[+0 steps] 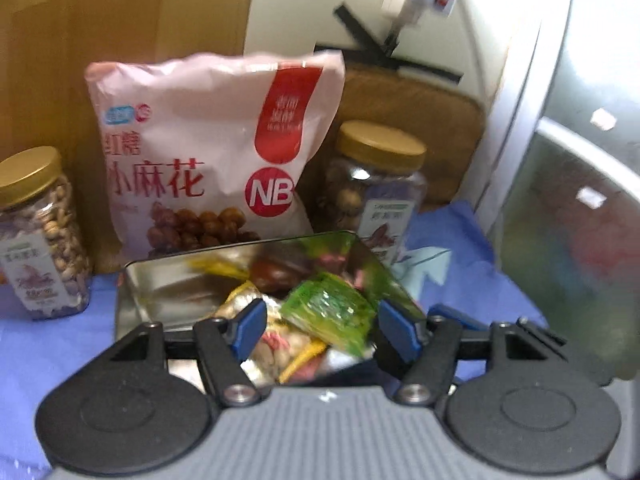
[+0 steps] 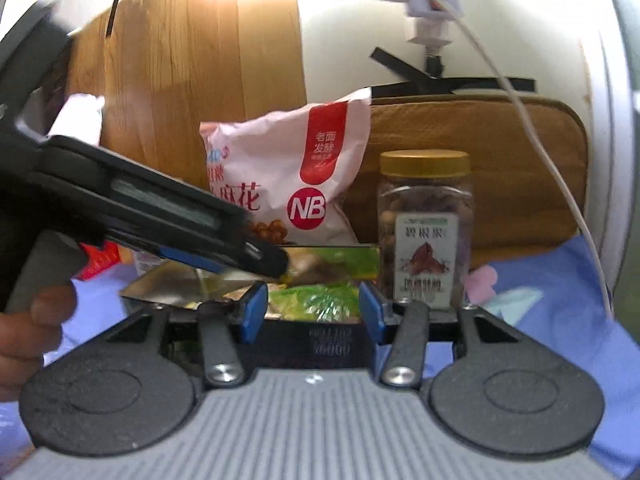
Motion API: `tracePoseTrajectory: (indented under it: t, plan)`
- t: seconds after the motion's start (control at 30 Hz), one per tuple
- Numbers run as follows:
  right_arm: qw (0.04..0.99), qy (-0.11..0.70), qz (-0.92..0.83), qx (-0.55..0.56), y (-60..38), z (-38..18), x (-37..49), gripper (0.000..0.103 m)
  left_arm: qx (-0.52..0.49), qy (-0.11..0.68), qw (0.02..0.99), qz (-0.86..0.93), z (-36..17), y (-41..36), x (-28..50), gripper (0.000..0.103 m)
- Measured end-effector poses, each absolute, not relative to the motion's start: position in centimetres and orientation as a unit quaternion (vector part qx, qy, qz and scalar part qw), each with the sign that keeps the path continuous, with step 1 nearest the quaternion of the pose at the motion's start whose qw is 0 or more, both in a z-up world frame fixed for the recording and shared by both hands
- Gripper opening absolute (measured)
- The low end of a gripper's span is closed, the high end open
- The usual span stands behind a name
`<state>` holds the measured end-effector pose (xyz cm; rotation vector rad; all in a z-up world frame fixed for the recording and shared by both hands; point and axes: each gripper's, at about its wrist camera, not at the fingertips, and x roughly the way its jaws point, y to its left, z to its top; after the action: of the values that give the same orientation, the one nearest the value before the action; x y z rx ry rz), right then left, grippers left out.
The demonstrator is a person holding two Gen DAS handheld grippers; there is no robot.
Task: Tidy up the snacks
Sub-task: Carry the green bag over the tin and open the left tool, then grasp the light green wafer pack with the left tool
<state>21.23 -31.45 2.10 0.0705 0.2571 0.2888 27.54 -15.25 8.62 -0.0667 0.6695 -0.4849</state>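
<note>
The open metal tin (image 1: 140,300) of wrapped snacks (image 1: 328,312) sits on the blue-covered table (image 1: 48,344), in front of bag (image 1: 216,140) and jars, so left gripper (image 1: 320,328) and right gripper (image 2: 312,312), both with jaws apart and empty, can reach in.

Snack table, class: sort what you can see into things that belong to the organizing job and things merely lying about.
Job:
metal tin of wrapped snacks
pink snack bag
left nut jar
right nut jar
left gripper
right gripper

Lying about:
brown cushion
white cable
blue cloth
</note>
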Motion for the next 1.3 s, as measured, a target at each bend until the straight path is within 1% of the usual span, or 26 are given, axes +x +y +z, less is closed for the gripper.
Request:
tracePoseTrajectory:
  t: [0.03,0.1,0.2,0.33,0.37,0.4,0.47,0.63,0.67,0.7,0.73,0.77,0.8,0.97,1.13,1.23,1.3]
  plan:
    - [0.979,0.13,0.15,0.051,-31.9,2.1,20.3,0.056,-0.037,0.324,0.914,-0.24,8.8,-14.6,26.5,0.066]
    - [0.972,0.142,0.169,0.083,-32.5,1.6,18.2,0.067,-0.046,0.324,0.911,-0.252,8.8,-13.4,24.2,0.066]
    - [0.952,0.19,0.213,0.107,-32.1,0.3,17.0,0.068,-0.058,0.339,0.903,-0.259,7.5,-11.6,21.3,0.066]
    - [0.937,0.244,0.232,0.088,-30.1,-1.3,16.0,0.068,-0.093,0.384,0.886,-0.244,4.7,-9.3,18.9,0.066]
    - [0.935,0.25,0.239,0.075,-29.3,-1.5,15.7,0.071,-0.106,0.394,0.88,-0.242,4.0,-8.7,18.7,0.066]
    - [0.934,0.255,0.242,0.062,-28.6,-1.6,15.5,0.078,-0.12,0.406,0.874,-0.238,3.3,-8.1,18.4,0.066]
    - [0.933,0.267,0.238,0.039,-27.2,-1.8,15.5,0.086,-0.136,0.42,0.867,-0.231,2.5,-7.2,18.0,0.066]
    - [0.937,0.273,0.217,-0.008,-25.4,-2.4,15.8,0.085,-0.148,0.424,0.863,-0.23,1.8,-6.1,16.6,0.066]
    - [0.937,0.277,0.214,-0.008,-25.4,-2.5,15.9,0.083,-0.147,0.423,0.863,-0.233,1.7,-6.0,16.4,0.066]
    - [0.935,0.283,0.214,-0.003,-25.5,-2.5,15.9,0.076,-0.146,0.423,0.863,-0.235,1.7,-6.1,16.2,0.066]
    - [0.934,0.287,0.215,0.002,-25.7,-2.6,15.8,0.073,-0.144,0.423,0.862,-0.238,1.7,-6.1,15.9,0.066]
    - [0.934,0.288,0.213,0.003,-25.9,-2.6,15.5,0.068,-0.143,0.422,0.862,-0.241,1.6,-6.1,15.6,0.066]
    - [0.934,0.287,0.212,0.001,-26.0,-2.6,15.1,0.067,-0.141,0.422,0.862,-0.244,1.6,-6.2,15.4,0.066]
    - [0.94,0.276,0.2,0.009,-28.0,-3.0,11.5,0.067,-0.132,0.425,0.853,-0.272,1.7,-7.2,14.7,0.066]
    - [0.946,0.267,0.184,0.022,-30.7,-3.7,7.6,0.068,-0.108,0.431,0.836,-0.321,1.6,-10.1,13.6,0.066]
    - [0.95,0.26,0.172,0.025,-31.4,-4.0,5.8,0.071,-0.087,0.433,0.827,-0.347,1.5,-12.3,12.7,0.066]
    - [0.953,0.251,0.165,0.031,-31.8,-4.0,4.8,0.08,-0.075,0.436,0.823,-0.357,1.3,-13.4,12.3,0.066]
